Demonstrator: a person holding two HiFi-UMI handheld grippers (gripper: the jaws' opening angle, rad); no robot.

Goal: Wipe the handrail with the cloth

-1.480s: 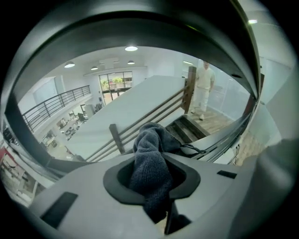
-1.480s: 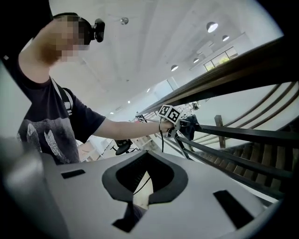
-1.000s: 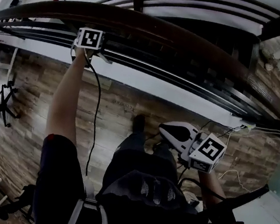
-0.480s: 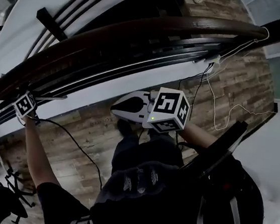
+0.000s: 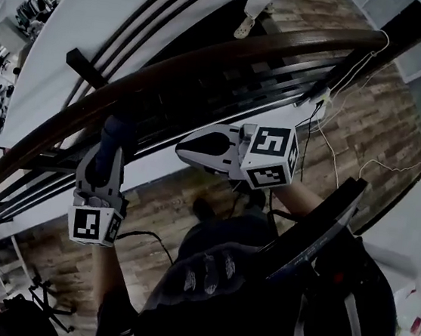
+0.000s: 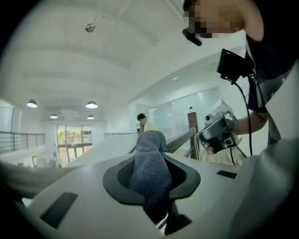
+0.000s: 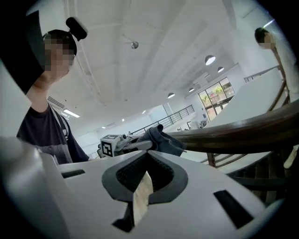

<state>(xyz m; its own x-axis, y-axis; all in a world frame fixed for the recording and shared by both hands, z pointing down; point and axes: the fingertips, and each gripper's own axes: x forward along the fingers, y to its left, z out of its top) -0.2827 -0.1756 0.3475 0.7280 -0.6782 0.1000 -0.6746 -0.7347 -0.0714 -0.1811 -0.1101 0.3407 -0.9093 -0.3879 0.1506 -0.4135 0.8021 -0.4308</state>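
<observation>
Left gripper view shows the left gripper with its fingers clamped on the grey cloth. The cloth's free end reaches past the fingertips, so it can lie against the handrail. The right gripper has its fingers closed on nothing, with the rail beyond their tips, probably to stay clear of the wiping.

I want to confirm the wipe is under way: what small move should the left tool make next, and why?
Probably slide the left tool along the handrail with the cloth pressed down. Its jaws are shut on the cloth, which lies on the rail, so it looks placed for a stroke. The right tool hangs off the rail.
</observation>
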